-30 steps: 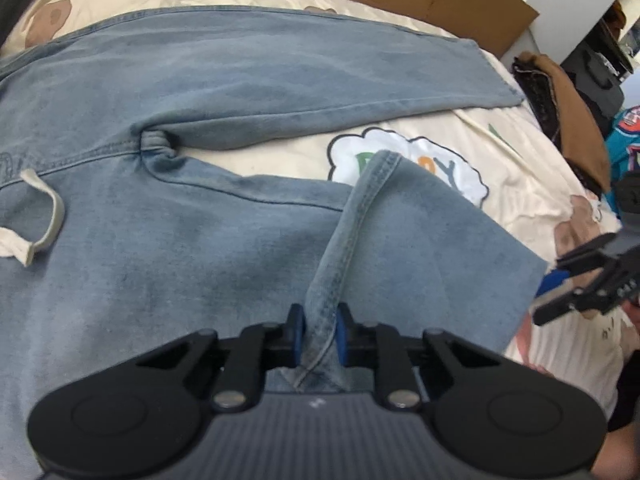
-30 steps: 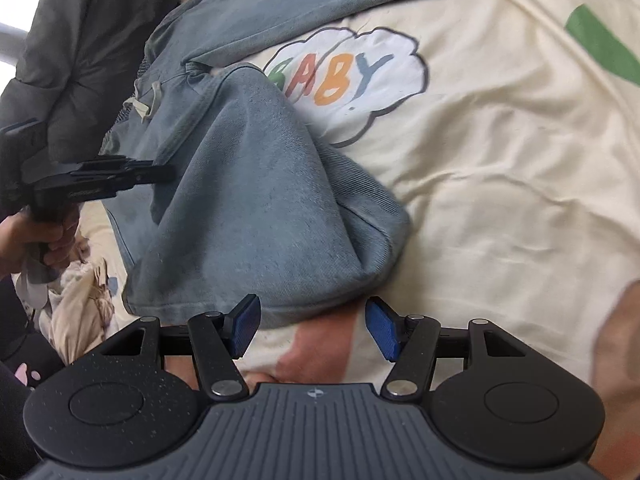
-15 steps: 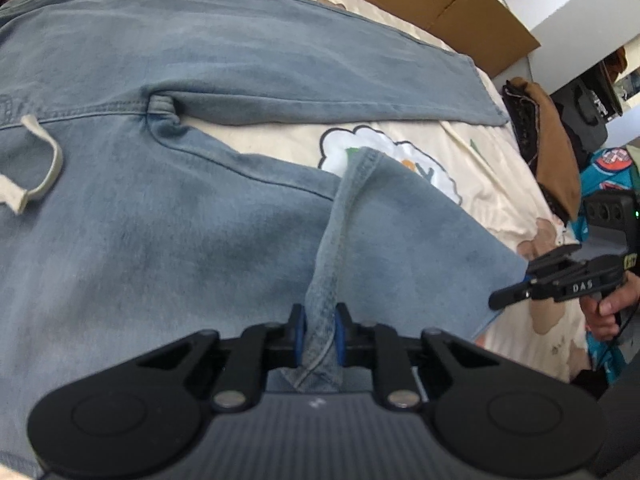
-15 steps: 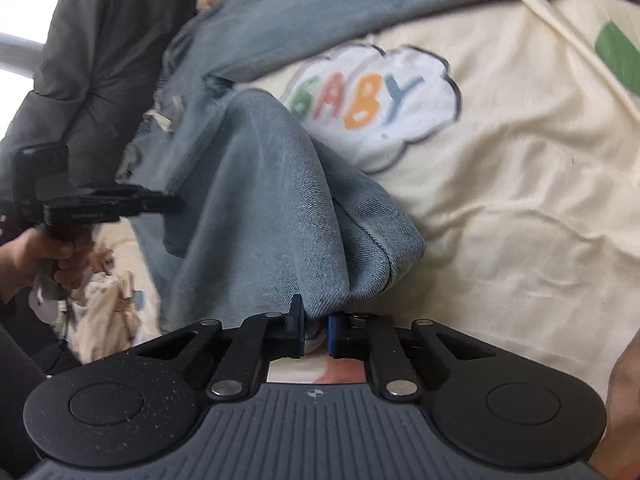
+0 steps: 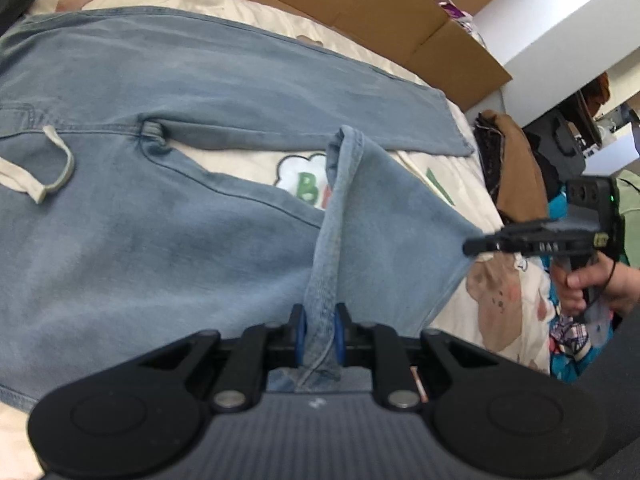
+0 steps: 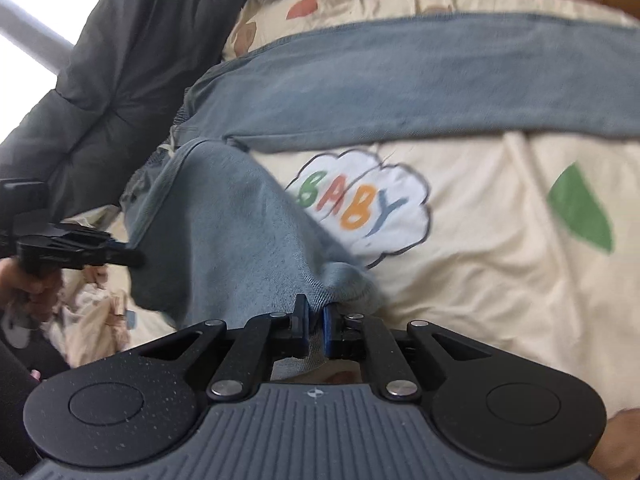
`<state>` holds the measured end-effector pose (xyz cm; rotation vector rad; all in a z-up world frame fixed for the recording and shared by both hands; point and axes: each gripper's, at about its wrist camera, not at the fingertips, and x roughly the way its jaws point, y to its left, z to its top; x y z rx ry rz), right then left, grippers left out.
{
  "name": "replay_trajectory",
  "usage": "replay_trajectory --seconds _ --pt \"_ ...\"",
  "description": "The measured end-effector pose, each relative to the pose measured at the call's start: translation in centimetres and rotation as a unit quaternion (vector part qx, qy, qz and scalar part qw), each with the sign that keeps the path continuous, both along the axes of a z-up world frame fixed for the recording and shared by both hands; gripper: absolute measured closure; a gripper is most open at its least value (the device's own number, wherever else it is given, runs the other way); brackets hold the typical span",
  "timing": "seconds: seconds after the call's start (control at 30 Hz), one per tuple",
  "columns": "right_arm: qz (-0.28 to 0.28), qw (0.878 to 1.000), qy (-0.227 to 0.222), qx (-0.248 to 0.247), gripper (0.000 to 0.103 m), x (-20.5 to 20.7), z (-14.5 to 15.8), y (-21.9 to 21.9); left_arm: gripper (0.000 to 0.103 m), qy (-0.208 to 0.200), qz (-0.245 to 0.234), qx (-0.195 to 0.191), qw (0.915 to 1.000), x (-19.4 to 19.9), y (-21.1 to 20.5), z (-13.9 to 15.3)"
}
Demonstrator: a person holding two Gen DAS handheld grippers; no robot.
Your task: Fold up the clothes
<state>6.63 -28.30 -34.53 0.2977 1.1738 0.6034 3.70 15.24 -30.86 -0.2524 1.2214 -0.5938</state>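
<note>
Light blue jeans (image 5: 168,216) lie spread on a cream printed bedsheet (image 5: 424,168), one leg stretched along the far side. The near leg's hem end is lifted off the sheet. My left gripper (image 5: 319,330) is shut on one corner of that hem, denim bunched between its blue pads. My right gripper (image 6: 316,326) is shut on the other corner of the jeans (image 6: 240,240). In the left wrist view the right gripper (image 5: 476,245) pinches the cloth at the right edge. The left gripper (image 6: 132,258) shows at the far left of the right wrist view.
A white drawstring (image 5: 44,176) lies on the waistband. Cardboard boxes (image 5: 360,4) line the bed's far side. A brown garment (image 5: 516,160) is heaped at the right. A dark grey padded jacket (image 6: 108,80) lies beside the bed. A "BABY" cloud print (image 6: 360,208) marks the sheet.
The right gripper shut on the hem corner of the near leg. Both grippers then rose, lifting the hem end off the sheet and pulling it taut between them.
</note>
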Motion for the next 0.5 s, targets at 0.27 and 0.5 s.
replay_trajectory --seconds 0.27,0.5 --pt "-0.011 0.999 -0.025 -0.032 0.098 2.0 1.2 -1.8 0.089 0.021 -0.023 -0.018 0.9993 -1.1 -1.9 -1.0" --pt "-0.031 0.997 -0.045 -0.062 0.098 4.7 0.6 -0.5 0.089 0.03 -0.03 -0.036 0.9984 -1.1 -2.7 -2.2"
